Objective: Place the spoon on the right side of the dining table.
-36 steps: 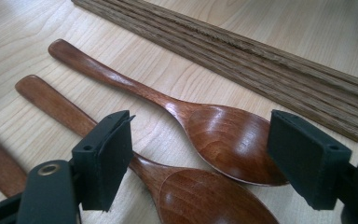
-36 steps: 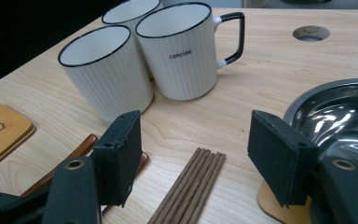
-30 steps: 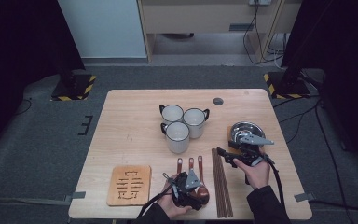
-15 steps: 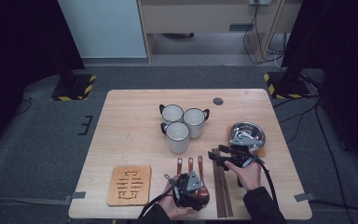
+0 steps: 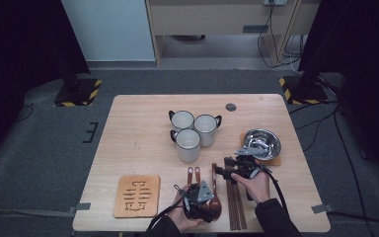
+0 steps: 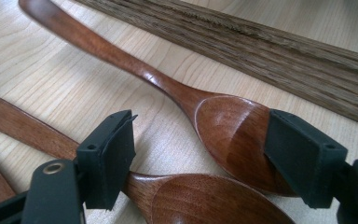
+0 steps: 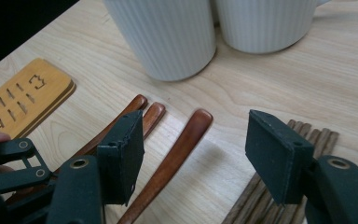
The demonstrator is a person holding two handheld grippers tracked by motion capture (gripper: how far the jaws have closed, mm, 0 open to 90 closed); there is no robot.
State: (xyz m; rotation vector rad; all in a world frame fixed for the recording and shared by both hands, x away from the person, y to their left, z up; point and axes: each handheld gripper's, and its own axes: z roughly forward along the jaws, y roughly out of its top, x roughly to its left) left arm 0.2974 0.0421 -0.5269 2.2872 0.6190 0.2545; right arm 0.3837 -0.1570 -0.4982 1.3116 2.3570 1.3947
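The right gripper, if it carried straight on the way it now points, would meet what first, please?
Probably the wooden spoon handle lying between the right gripper jaws; beyond it stands the ribbed white mug, though depth is hard to judge.

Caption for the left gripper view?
Left gripper shut across two wooden spoon bowls, chopsticks beyond.

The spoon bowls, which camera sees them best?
The left gripper view: two spoon bowls sit close up between its jaws. The right gripper view shows the handles; the high view shows the spoons small, bowls mostly under the left gripper.
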